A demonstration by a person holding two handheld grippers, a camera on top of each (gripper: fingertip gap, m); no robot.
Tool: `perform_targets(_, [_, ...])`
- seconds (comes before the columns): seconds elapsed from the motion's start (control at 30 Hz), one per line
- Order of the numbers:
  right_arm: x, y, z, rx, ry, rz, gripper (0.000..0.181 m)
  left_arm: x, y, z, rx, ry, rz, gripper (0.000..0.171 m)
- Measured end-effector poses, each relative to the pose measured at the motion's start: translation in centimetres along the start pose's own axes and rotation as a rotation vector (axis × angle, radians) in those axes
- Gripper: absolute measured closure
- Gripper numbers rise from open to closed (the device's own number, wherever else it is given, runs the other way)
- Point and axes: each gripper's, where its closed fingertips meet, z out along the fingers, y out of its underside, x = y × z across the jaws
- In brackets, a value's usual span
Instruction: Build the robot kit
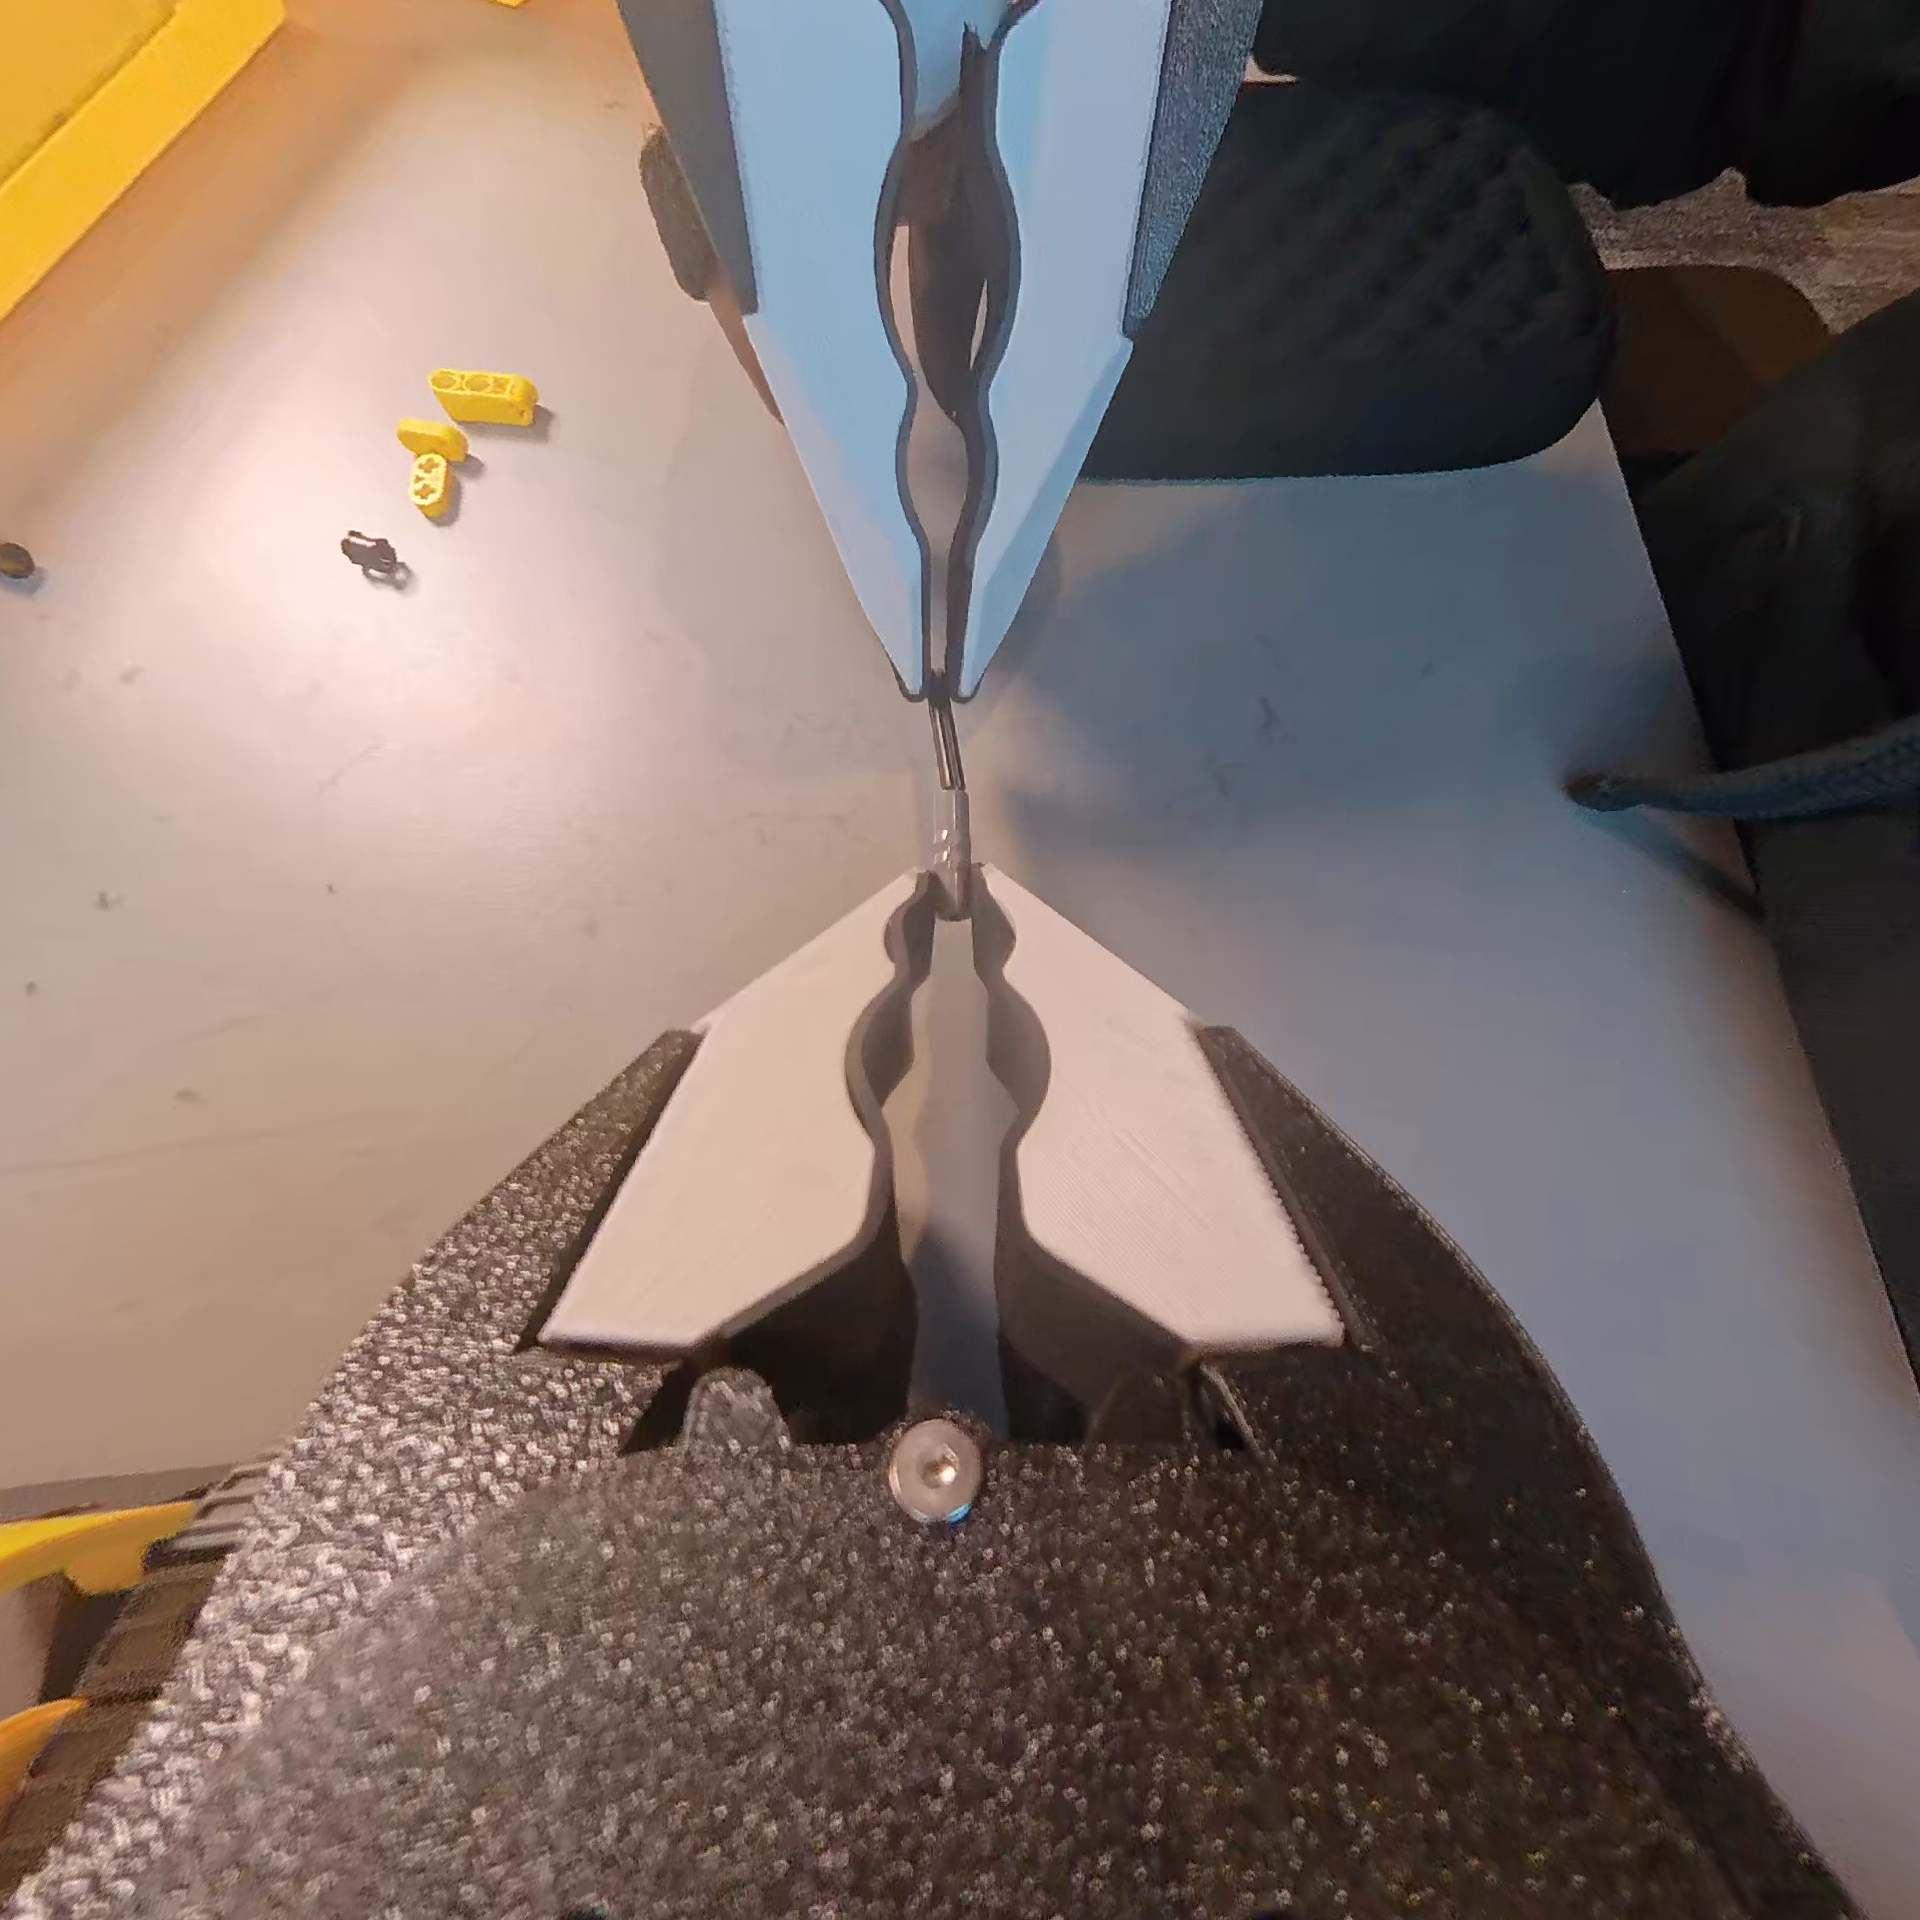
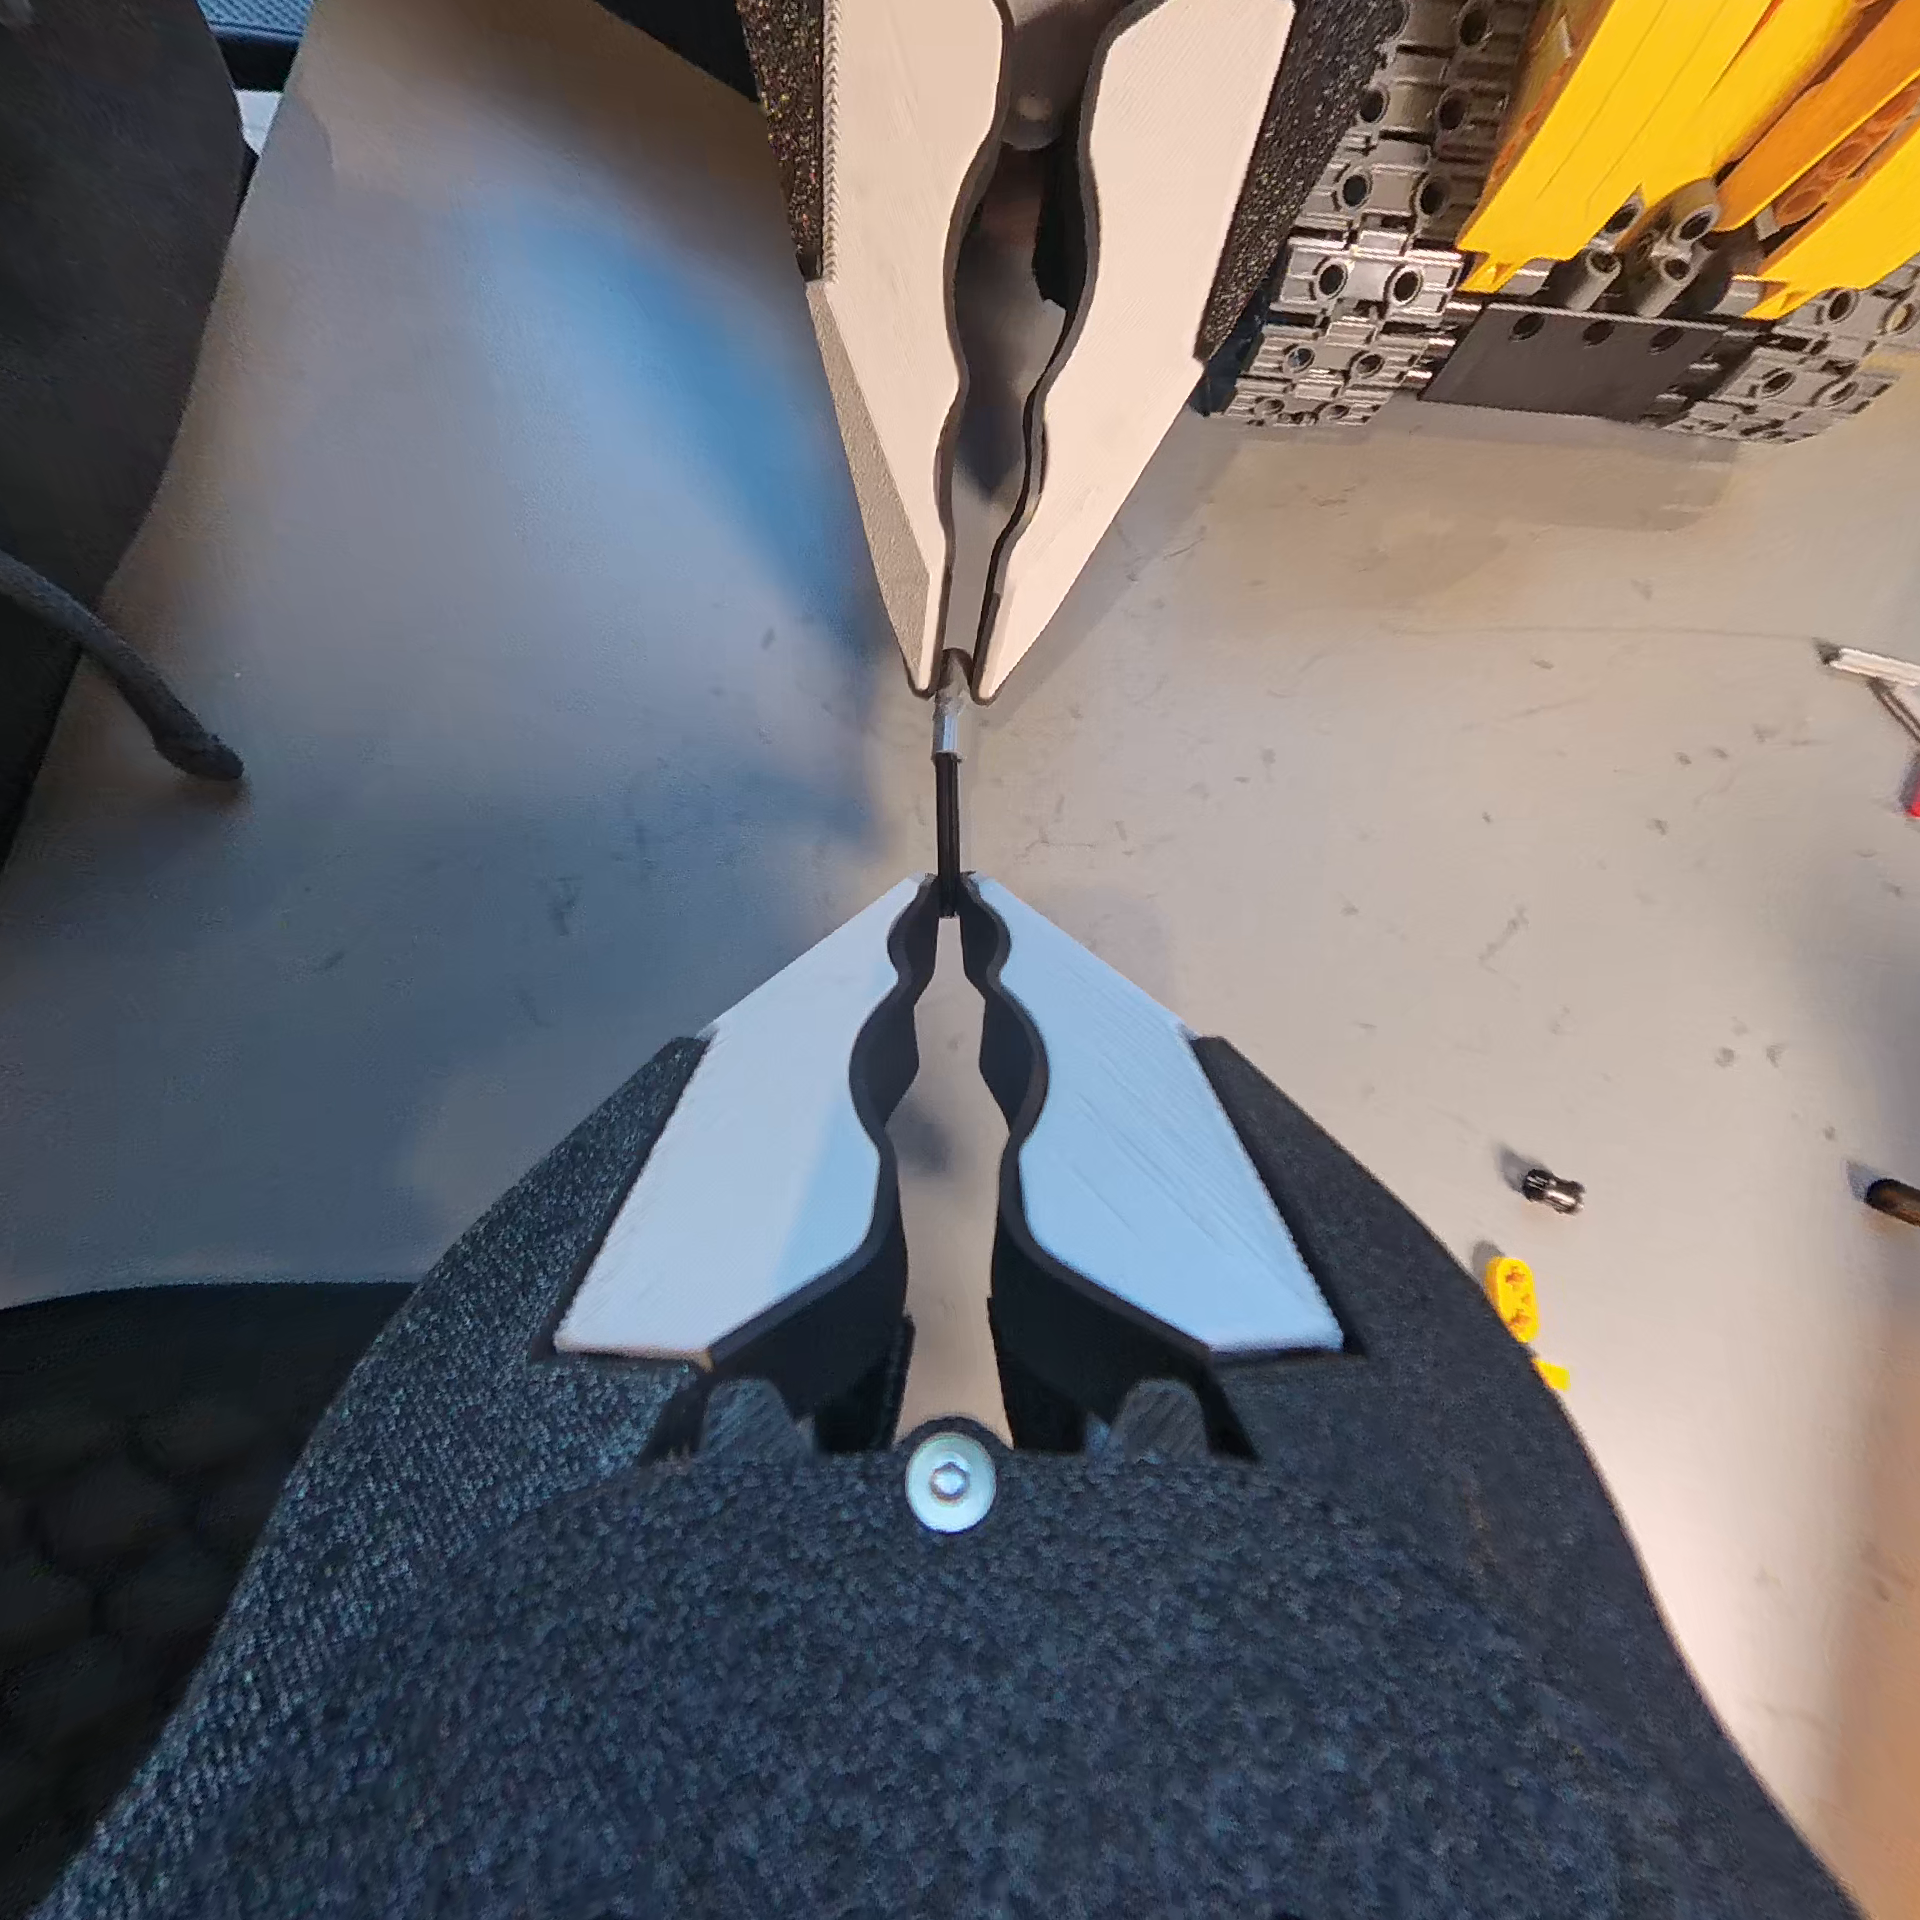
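The left gripper [image 1: 951, 896] is closed at its tips on a small grey connector piece [image 1: 950, 831], a short sleeve that sticks out beyond the fingertips. Facing it tip to tip, the right gripper [image 2: 951, 896] is pinched tight on a thin black axle [image 2: 950, 821], whose far end runs into the grey connector piece. Both sets of tongs are shut down to a sliver at the tips, with only the wavy gaps farther back along the fingers left open. The 2 joined parts hang in the air above the pale table [image 1: 312, 883], spanning the short gap between the grippers and touching nothing else.

In the left wrist view, 3 small yellow beams [image 1: 457, 426] lie loose on the table to the far left, with a small black pin [image 1: 369, 549] just nearer than them and another dark bit at the left edge. A yellow tray [image 1: 94, 156] sits at the far left corner, and a dark chair seat [image 1: 1351, 301] lies past the table's far right edge.

In the right wrist view, a grey and yellow brick-built model [image 2: 1538, 229] stands at the far right, and a black cord [image 2: 135, 696] curls onto the table at the left edge.
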Motion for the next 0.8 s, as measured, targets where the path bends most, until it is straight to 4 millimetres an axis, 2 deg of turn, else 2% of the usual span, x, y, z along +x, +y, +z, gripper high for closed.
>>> perform_targets(0.4, [-0.2,1.2,0.9,-0.077,-0.002,0.009,0.178,0.0,1.1,0.9,-0.084,-0.031,0.045,0.167])
perform_targets(0.8, [-0.1,1.4,0.8,-0.084,-0.004,0.028,0.178,0.2,1.2,1.0,-0.090,-0.043,0.075,0.167])
